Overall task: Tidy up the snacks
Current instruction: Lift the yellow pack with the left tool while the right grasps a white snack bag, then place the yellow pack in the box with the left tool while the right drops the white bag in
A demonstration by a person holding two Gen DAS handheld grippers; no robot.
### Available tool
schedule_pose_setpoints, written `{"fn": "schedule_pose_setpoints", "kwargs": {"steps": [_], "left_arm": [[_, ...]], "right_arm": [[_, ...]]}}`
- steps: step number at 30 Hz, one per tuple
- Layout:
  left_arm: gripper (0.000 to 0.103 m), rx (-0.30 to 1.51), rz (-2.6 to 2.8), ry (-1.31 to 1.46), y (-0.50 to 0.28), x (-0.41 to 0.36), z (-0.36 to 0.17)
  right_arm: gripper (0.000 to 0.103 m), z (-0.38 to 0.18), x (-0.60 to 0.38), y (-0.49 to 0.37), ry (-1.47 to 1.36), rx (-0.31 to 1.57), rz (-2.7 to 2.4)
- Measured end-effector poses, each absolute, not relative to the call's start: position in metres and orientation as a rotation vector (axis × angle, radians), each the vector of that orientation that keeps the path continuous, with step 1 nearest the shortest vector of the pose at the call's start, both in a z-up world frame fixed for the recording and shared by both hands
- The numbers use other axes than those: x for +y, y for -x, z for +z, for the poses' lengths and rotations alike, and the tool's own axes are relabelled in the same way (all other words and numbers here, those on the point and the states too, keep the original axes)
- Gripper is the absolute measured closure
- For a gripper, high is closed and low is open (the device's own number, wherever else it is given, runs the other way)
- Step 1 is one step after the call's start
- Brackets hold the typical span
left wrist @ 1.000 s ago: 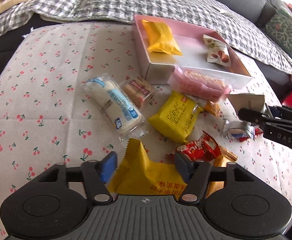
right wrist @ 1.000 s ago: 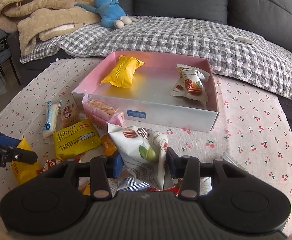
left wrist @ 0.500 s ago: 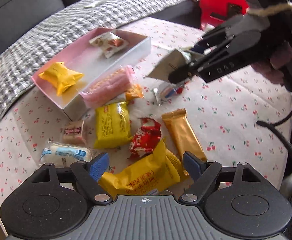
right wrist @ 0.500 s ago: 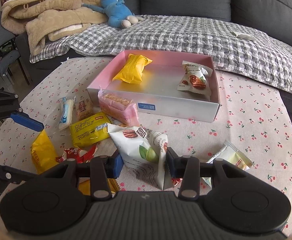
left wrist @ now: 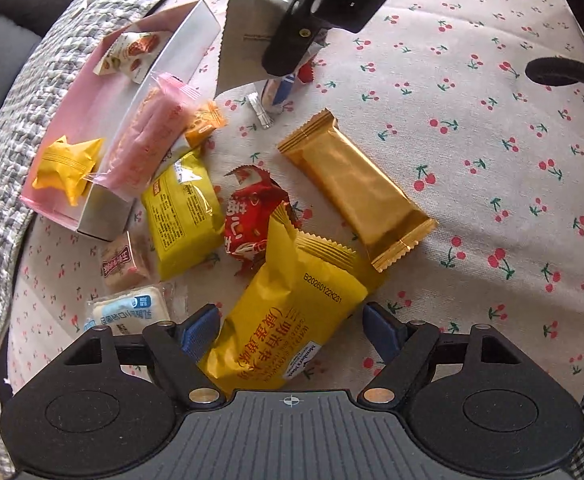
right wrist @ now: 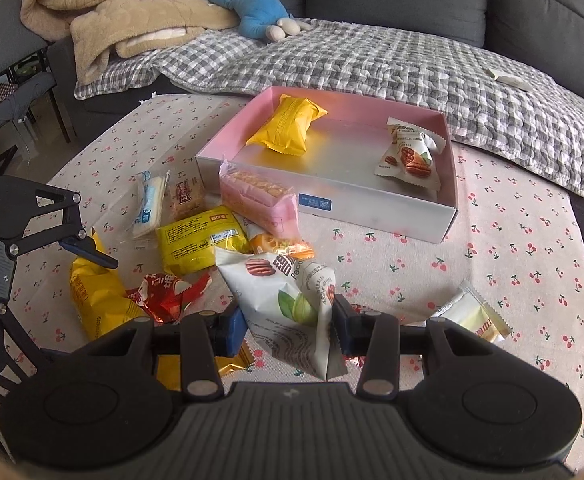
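Snacks are being sorted into a pink box [right wrist: 444,216] on a cherry-print table [right wrist: 512,248]. Two packets are already inside: a yellow pack [right wrist: 286,130] at the left end and a pecan packet [right wrist: 410,154] at the right. Most of the job appears to be left.

A white pecan bag [right wrist: 292,304] is pinched between the fingers of the right gripper [right wrist: 288,326], which are closed against its sides; the bag is held just short of the box's near wall. The left gripper [left wrist: 290,328] is spread wide around a large yellow bag [left wrist: 288,320]; its left pad seems to touch the bag and its right pad stands clear, so no firm grip is judged to be had, though whether the bag is lifted cannot be told.

Still loose on the cloth are a pink wafer pack [right wrist: 258,198] leaning on the box's front wall, a small orange packet [right wrist: 280,246], a yellow biscuit pack [right wrist: 200,240], a red wrapper [right wrist: 164,294], a gold bar [left wrist: 356,188], a brown square sweet [left wrist: 122,264], a white-blue roll [right wrist: 148,200] and a pale packet [right wrist: 472,316] off to the right.

The wafer pack and orange packet lie between the held bag and the box, so the bag would likely have to be carried over them. Beyond the table, a sofa with a checked cover [right wrist: 372,64], a beige blanket [right wrist: 112,12] and a blue soft toy [right wrist: 256,4] are seen.
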State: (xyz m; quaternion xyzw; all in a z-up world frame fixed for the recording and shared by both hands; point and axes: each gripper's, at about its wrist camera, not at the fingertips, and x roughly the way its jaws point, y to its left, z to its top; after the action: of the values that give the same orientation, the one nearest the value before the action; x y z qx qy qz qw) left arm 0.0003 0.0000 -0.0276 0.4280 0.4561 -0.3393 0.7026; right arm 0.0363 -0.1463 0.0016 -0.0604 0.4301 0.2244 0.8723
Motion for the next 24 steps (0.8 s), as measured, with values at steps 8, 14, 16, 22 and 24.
{"fn": "schedule_pose_setpoints", "kwargs": {"steps": [8,14,16,22,24], "left_arm": [[0.053,0.986,-0.629,-0.813,0.005,0.004,-0.019],[0.060,0.966,-0.542,-0.676,0.010,0.008,-0.010],[0.061,0.973,-0.529,-0.596,0.010,0.011,-0.003],[0.062,0.981,-0.489,-0.474,0.003,0.016,0.017],[0.062,0.973,-0.474,-0.432,-0.003,0.018,0.026]], "right_arm": [[0.063,0.005,-0.151,-0.039,0.114,0.908,0.436],[0.063,0.016,-0.161,-0.044,0.055,0.910,0.392],[0.063,0.025,-0.167,-0.046,0.029,0.883,0.382],[0.063,0.046,-0.188,-0.057,-0.067,0.820,0.338],[0.063,0.049,-0.192,-0.061,-0.084,0.811,0.332]]}}
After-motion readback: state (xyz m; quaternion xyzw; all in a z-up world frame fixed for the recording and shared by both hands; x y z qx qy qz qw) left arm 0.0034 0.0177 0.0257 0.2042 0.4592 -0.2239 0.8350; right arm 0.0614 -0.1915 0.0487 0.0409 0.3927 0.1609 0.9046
